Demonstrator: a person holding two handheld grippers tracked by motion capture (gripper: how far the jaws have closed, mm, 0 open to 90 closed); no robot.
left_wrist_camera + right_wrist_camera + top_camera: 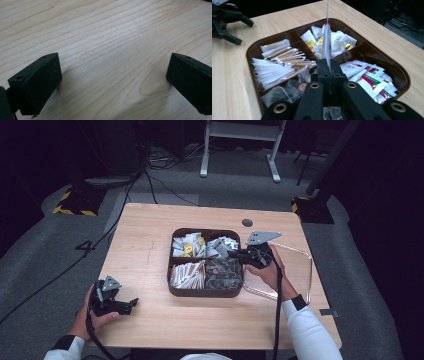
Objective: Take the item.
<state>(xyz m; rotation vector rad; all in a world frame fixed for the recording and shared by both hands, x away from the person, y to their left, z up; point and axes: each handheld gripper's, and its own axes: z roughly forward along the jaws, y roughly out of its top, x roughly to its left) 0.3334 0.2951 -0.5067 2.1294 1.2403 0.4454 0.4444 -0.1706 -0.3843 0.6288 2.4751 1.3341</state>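
Right gripper view: the right gripper [328, 65] has its jaws clenched on a thin sachet [326, 42], edge-on, perhaps a sauce packet, above the brown compartment tray [252, 51] mid-table. The left gripper [131, 304] rests near the table's [150, 235] front left corner, jaws spread wide.

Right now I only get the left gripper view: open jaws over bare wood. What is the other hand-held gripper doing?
Observer: The right hand-held gripper is shut on a thin sachet, held edge-on above a brown tray.
Operator: What's in the tray?
Observer: It has four compartments, and all of them hold packets.
Operator: Where is my left one from there?
Observer: The left hand-held gripper is low at the near left of the table, well apart from the tray.
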